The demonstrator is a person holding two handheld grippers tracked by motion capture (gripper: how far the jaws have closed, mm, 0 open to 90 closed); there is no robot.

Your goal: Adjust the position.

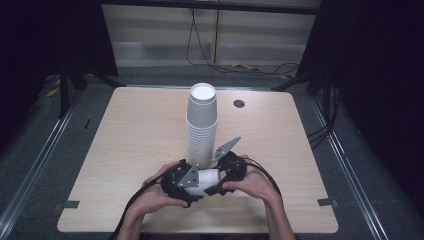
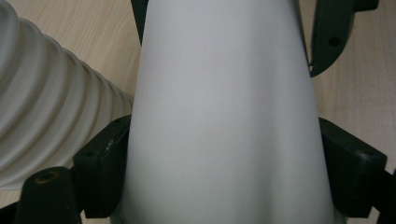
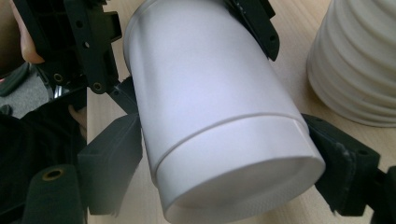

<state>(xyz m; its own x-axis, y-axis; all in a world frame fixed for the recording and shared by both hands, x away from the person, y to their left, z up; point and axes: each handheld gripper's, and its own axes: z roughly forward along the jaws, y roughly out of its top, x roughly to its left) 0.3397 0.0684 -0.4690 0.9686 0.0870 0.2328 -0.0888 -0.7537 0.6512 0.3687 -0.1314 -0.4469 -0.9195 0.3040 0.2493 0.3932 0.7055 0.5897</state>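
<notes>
A white paper cup (image 1: 207, 176) lies on its side just above the table's front middle, held between both grippers. My left gripper (image 1: 192, 184) is shut on its wide end; in the left gripper view the cup (image 2: 224, 93) sits between the black pads (image 2: 102, 168). My right gripper (image 1: 219, 179) is shut on the base end, where a thin ring runs around the cup (image 3: 210, 93) between the pads (image 3: 112, 158). A tall stack of upturned white cups (image 1: 201, 125) stands just behind the grippers.
The wooden table (image 1: 135, 130) has a small dark round grommet (image 1: 239, 103) at the back right. The stack's ribbed rims show beside the held cup (image 2: 37, 107) (image 3: 364, 60). Cables lie on the floor beyond the table.
</notes>
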